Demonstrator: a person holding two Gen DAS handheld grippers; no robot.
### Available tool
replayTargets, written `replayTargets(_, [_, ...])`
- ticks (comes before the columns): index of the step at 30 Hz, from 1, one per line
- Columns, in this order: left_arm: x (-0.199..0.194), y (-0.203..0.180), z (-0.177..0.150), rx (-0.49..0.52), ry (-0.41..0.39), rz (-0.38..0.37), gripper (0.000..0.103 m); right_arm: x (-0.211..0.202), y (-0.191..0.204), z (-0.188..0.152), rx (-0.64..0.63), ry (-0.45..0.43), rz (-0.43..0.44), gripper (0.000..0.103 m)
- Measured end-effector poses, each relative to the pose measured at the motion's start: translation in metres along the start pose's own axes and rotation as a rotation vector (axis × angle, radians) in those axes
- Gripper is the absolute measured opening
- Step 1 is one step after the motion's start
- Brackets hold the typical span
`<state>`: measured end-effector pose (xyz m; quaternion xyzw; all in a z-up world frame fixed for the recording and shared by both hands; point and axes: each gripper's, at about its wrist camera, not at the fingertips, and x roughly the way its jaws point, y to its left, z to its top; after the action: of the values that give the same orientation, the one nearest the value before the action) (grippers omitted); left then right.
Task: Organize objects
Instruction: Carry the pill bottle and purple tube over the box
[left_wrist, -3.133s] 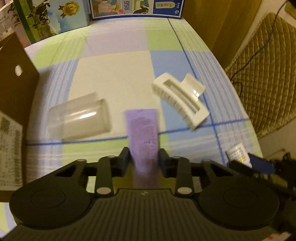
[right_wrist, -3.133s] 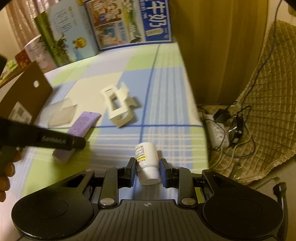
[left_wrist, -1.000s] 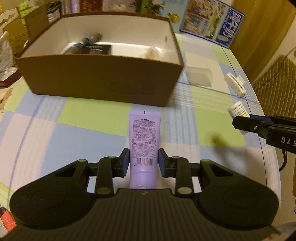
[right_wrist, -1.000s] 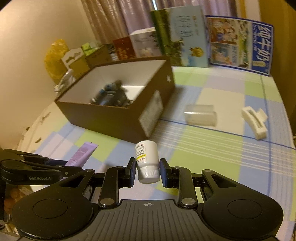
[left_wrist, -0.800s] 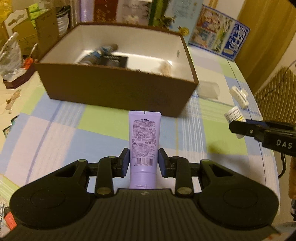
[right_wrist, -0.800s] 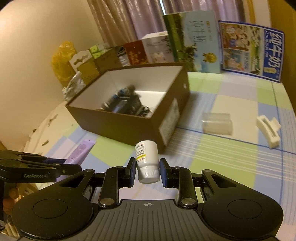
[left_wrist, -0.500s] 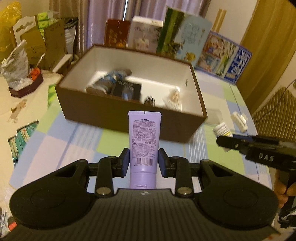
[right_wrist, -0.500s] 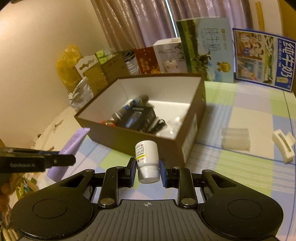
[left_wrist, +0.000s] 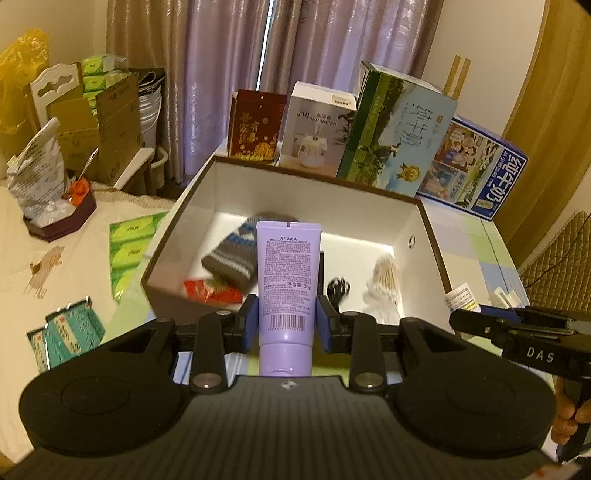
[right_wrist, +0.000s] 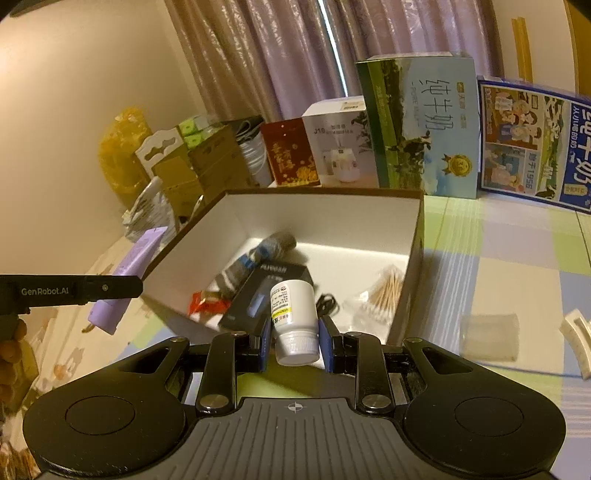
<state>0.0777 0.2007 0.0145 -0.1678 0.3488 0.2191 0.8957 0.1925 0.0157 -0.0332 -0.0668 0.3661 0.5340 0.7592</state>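
My left gripper (left_wrist: 287, 322) is shut on a purple tube (left_wrist: 287, 280), held up in front of the near wall of the open brown box (left_wrist: 430, 236). My right gripper (right_wrist: 293, 341) is shut on a small white pill bottle (right_wrist: 293, 314), cap toward the camera, in front of the same box (right_wrist: 415, 258). Inside the box lie a rolled striped sock (left_wrist: 231, 254), a red packet (left_wrist: 210, 291), a black cable (left_wrist: 338, 288), a bag of cotton swabs (left_wrist: 384, 280) and a black carton (right_wrist: 258, 299). The right wrist view shows the purple tube (right_wrist: 127, 280) at far left.
Cartons (left_wrist: 391, 129) stand in a row behind the box. On the checked cloth to the right lie a clear plastic cup (right_wrist: 489, 336) and a white hair claw (right_wrist: 576, 339). Green tissue packs (left_wrist: 129, 247) and clutter lie to the left.
Both grippers have risen and come toward the box with their loads; the box inside now fills the middle of both views. Neither grip has changed.
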Motion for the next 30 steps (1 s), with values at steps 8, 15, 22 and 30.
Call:
replayTargets(8, [0.044, -0.011, 0.035, 0.049, 0.018, -0.061, 0.028, 0.039, -0.006, 0.031, 0.022, 0.001, -0.033, 0.024])
replayTargets(15, [0.095, -0.017, 0.057, 0.108, 0.072, -0.079, 0.028, 0.075, -0.015, 0.048, 0.044, 0.030, -0.066, 0.024])
replayTargets(22, [0.146, -0.015, 0.075, 0.127, 0.136, -0.063, 0.028, 0.110, -0.027, 0.059, 0.072, 0.074, -0.108, 0.024])
replayTargets(30, [0.184, -0.012, 0.082, 0.115, 0.194, -0.057, 0.028, 0.142, -0.039, 0.063, 0.075, 0.125, -0.155, 0.024])
